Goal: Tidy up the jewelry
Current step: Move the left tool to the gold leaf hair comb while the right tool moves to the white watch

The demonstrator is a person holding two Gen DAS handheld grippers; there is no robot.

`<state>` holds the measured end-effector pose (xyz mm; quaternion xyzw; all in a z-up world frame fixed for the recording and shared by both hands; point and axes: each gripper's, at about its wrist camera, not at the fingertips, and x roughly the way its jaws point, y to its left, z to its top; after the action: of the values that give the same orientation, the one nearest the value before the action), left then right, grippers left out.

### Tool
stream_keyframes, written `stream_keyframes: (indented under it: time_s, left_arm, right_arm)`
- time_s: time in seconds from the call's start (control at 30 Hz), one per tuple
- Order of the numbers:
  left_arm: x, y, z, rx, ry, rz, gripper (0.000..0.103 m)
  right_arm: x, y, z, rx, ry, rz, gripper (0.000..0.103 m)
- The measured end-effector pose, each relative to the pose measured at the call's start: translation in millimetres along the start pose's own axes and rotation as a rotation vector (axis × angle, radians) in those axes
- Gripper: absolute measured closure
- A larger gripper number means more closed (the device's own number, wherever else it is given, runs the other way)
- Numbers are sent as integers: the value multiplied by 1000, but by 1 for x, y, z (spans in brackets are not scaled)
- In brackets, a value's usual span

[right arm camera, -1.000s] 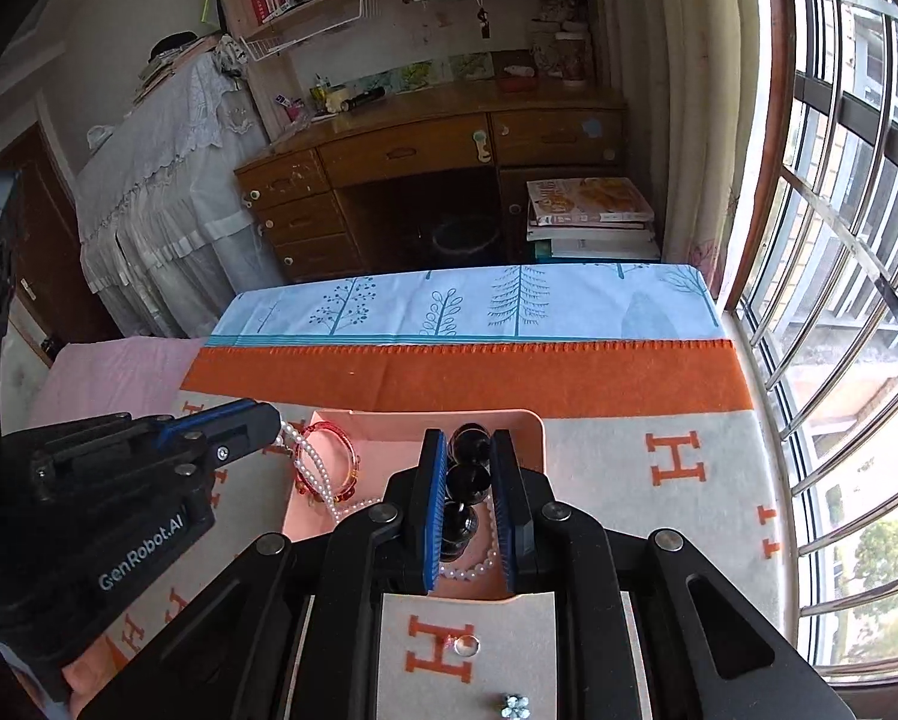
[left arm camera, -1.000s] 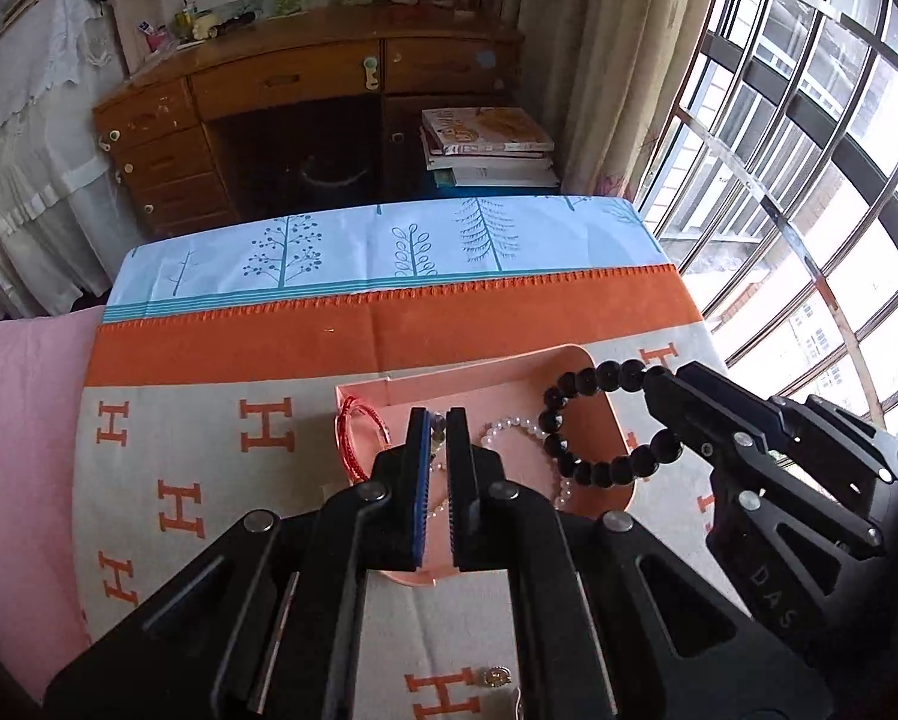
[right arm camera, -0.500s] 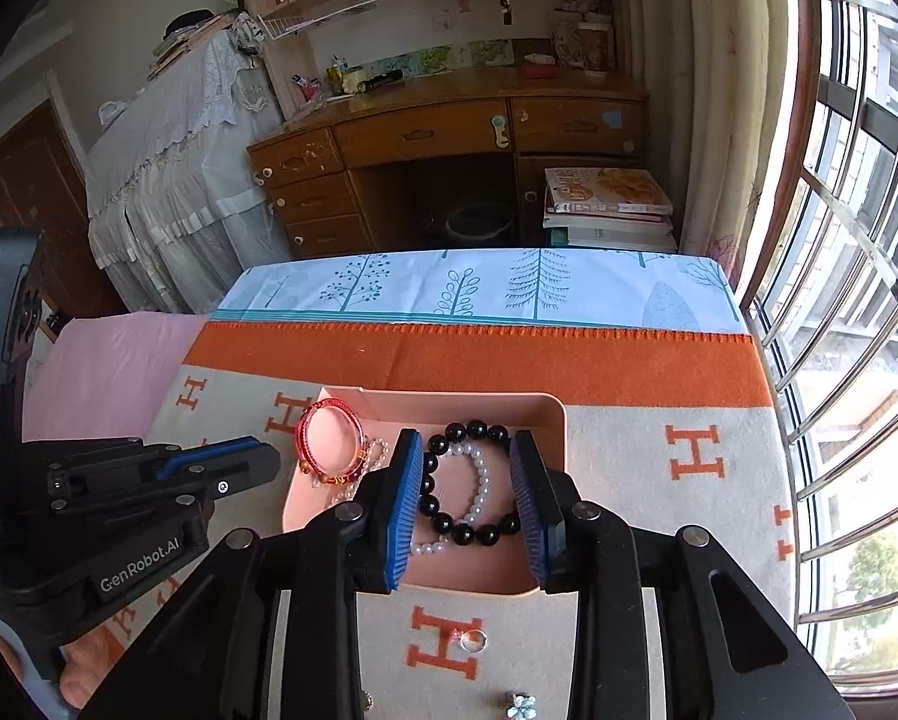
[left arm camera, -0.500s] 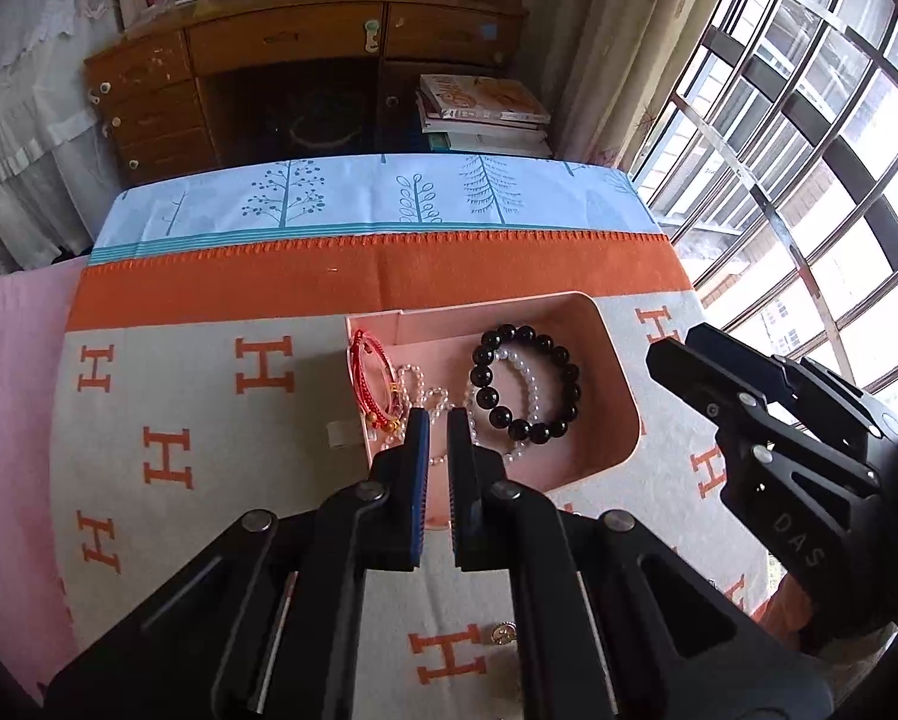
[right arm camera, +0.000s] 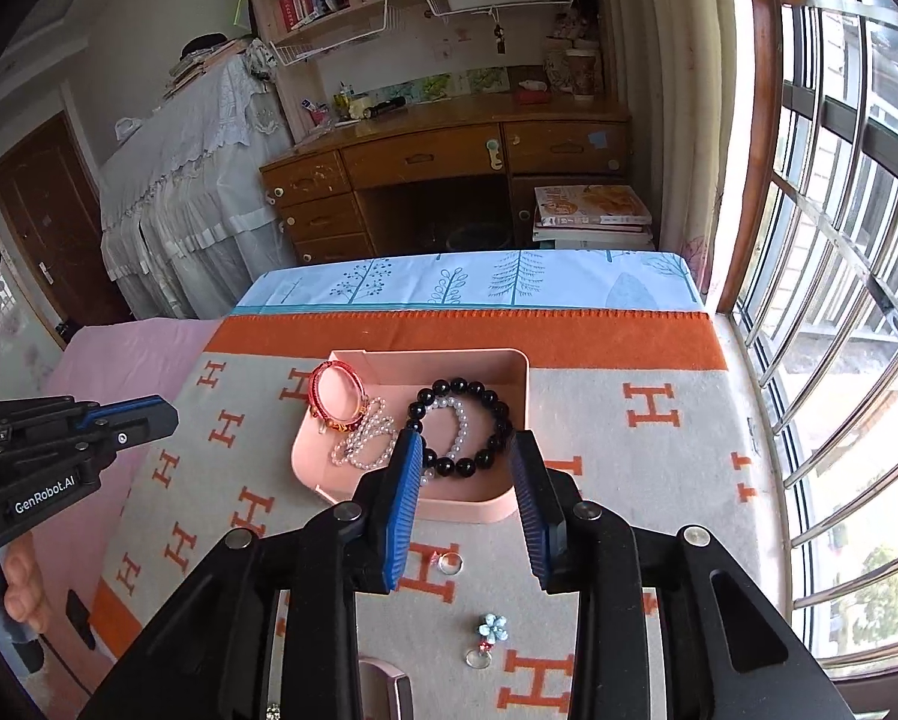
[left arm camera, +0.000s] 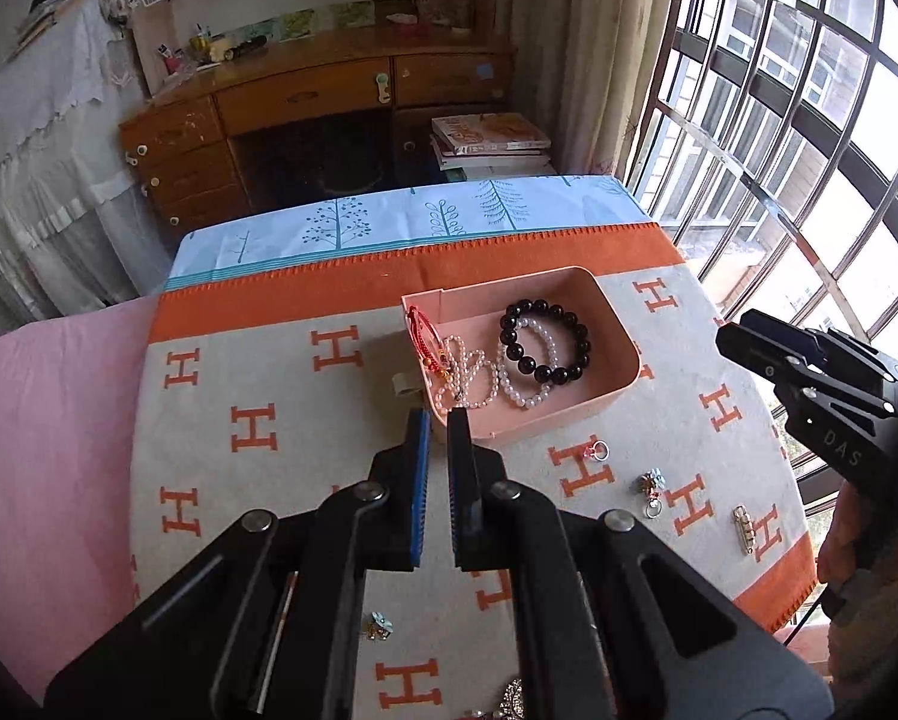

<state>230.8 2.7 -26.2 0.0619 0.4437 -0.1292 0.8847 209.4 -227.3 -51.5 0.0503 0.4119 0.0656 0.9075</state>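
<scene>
Now hovering above the near rim of the pink tray (right arm camera: 511, 369), right gripper (right arm camera: 466, 510) spread wide and holding nothing, likely so placed because the black bead bracelet (right arm camera: 490, 414) lies directly beyond its tips, flat on the tray floor. Left gripper (left arm camera: 440, 480) nearly pressed together, only a narrow slit between the blue pads, nothing caught there; held just short of the tray's near corner, seemingly out of the way. Inside the tray: black bead bracelet ringed around a pearl bracelet (left arm camera: 529, 369), a looped pearl strand (left arm camera: 466, 375) beside them, and a red cord bracelet (left arm camera: 425, 333) leaning upright against the left wall. Outside the tray, loose on the H-patterned blanket (left arm camera: 257, 420): a small ring (right arm camera: 449, 564), a blue flower charm (right arm camera: 492, 629), a gold clasp (left arm camera: 744, 529) — judged to be the pieces left to gather.
</scene>
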Motion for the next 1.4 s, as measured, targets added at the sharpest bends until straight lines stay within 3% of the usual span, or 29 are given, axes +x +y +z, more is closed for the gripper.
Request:
stream_keyframes:
  time_s: [0.1,0.2,0.3,0.37,0.4,0.53,0.67,0.7,0.73,0.8,0.97,1.17,1.4]
  left_arm:
    - [-19,-5,-17,29,-22,-13,99]
    - [-30,-10,-36,45,20,-65,99]
    - [-39,-16,-55,36,51,-114,99]
    - [-43,-19,-67,41,62,-132,99]
    - [-45,-22,-74,45,65,-134,99]
    - [-42,-32,-102,61,83,-158,99]
    - [-18,-39,-134,52,183,-243,98]
    - [-10,-40,-142,45,214,-248,89]
    - [-1,-39,-149,32,245,-250,70]
    - [17,-34,-163,-8,297,-257,48]
    - [39,-27,-185,-68,371,-261,48]
    - [50,-31,-193,-85,414,-239,48]
    - [56,-33,-197,-123,442,-216,50]
  right_arm:
    - [-22,0,-14,-44,-2,-31,72]
    - [-41,-3,-31,-48,32,-31,70]
    - [-62,-8,-52,-33,22,-29,51]
    - [-81,-10,-69,-25,-12,-23,31]
    - [-89,-10,-78,-23,-28,-26,30]
    - [-112,-9,-110,-29,-33,-30,29]
    - [-123,-3,-148,-43,-10,-21,29]
    - [-123,0,-158,-46,-4,-19,29]
    - [-122,2,-167,-46,5,-16,29]
    - [-117,7,-181,-39,28,-2,29]
    - [-103,7,-211,-15,95,28,29]
    - [-91,1,-201,14,116,45,29]
    - [-88,11,-197,-43,134,65,29]
